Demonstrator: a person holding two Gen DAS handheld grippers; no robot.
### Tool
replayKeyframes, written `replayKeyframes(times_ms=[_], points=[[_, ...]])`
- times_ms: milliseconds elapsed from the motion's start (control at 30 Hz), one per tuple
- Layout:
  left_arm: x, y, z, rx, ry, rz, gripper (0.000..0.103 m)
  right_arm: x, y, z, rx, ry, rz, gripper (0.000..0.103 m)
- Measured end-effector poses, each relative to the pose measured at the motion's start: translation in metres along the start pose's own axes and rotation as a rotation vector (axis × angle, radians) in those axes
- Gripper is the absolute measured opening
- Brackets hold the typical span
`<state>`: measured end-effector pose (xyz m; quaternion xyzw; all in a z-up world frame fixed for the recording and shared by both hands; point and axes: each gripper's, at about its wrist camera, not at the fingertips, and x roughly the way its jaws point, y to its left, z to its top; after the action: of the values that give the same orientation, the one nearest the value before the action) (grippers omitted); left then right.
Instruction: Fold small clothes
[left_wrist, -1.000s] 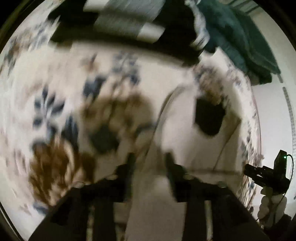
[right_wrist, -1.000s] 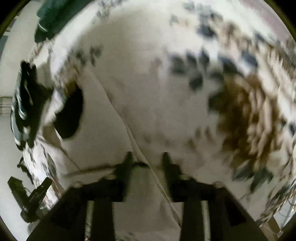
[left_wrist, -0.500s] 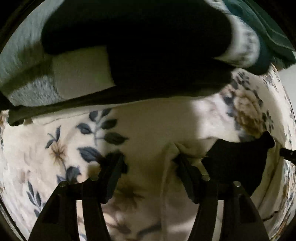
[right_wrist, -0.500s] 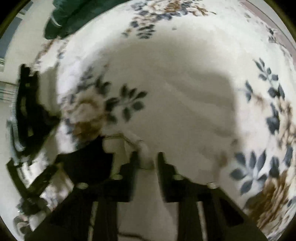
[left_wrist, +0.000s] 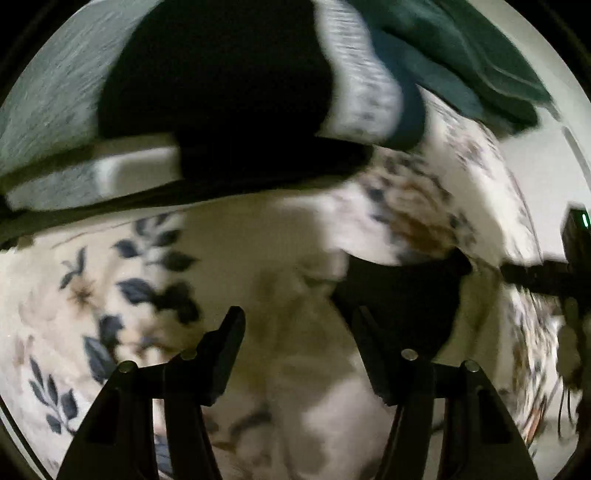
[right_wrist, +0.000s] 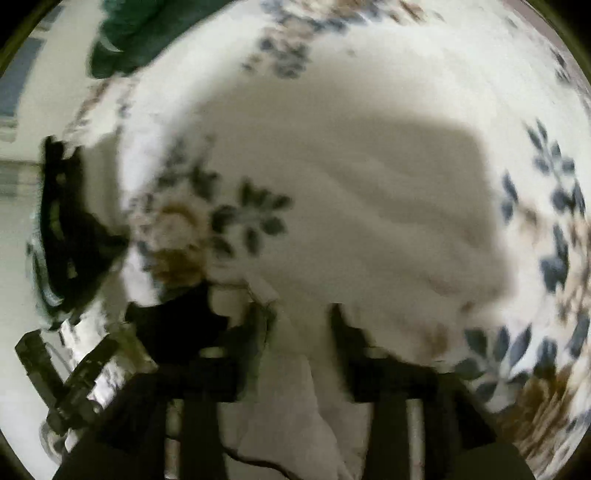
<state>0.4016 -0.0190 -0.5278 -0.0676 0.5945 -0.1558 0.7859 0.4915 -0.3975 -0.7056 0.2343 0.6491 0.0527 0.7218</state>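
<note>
A small cream garment (left_wrist: 321, 369) with a black patch (left_wrist: 402, 291) lies on the floral bedspread (left_wrist: 110, 280). My left gripper (left_wrist: 299, 325) is open over it, jaws wide apart with the cloth lying between them. In the right wrist view the same garment (right_wrist: 303, 398) lies under my right gripper (right_wrist: 295, 314), which is open, with the black patch (right_wrist: 173, 325) at its left finger. The other gripper (left_wrist: 554, 273) shows at the right edge of the left wrist view.
A stack of folded clothes, black (left_wrist: 229, 85) and grey (left_wrist: 51, 99), lies just ahead of the left gripper. A dark green garment (left_wrist: 461, 51) lies at the far right, also seen in the right wrist view (right_wrist: 133, 33). The bed edge is at the right.
Both grippers have opened and let go of the cream garment, the left first. They moved forward, carrying its edge over toward the stack of clothes.
</note>
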Motion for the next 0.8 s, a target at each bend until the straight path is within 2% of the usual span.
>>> replayKeyframes(times_ms=[133, 233, 333, 367, 400, 433, 533, 633, 800], points=[[0.022, -0.02, 0.002, 0.091, 0.044, 0.041, 0.058, 0.01, 0.029, 0.018, -0.118, 0.04, -0.056, 0.06], [0.037, -0.021, 0.015, 0.126, 0.076, 0.071, 0.058, 0.031, 0.042, 0.025, -0.188, 0.107, -0.094, 0.06], [0.041, -0.023, 0.02, 0.15, 0.064, 0.076, 0.055, 0.044, 0.064, 0.023, -0.272, 0.144, -0.147, 0.057], [0.038, -0.022, 0.021, 0.149, 0.048, 0.075, 0.034, 0.048, 0.068, 0.022, -0.299, 0.145, -0.162, 0.051], [0.036, -0.021, 0.021, 0.147, 0.043, 0.076, 0.011, 0.05, 0.07, 0.021, -0.32, 0.142, -0.177, 0.025], [0.031, -0.019, 0.02, 0.14, 0.034, 0.075, 0.011, 0.05, 0.071, 0.018, -0.328, 0.139, -0.185, 0.007], [0.013, -0.019, 0.015, 0.139, -0.02, 0.059, 0.01, 0.043, 0.075, 0.009, -0.334, 0.071, -0.189, 0.005], [-0.01, -0.022, 0.006, 0.131, -0.068, 0.033, 0.009, 0.025, 0.068, 0.003, -0.292, 0.02, -0.153, 0.004], [-0.064, -0.028, -0.022, 0.104, -0.15, -0.019, 0.009, -0.016, 0.076, -0.041, -0.244, -0.059, -0.086, 0.004]])
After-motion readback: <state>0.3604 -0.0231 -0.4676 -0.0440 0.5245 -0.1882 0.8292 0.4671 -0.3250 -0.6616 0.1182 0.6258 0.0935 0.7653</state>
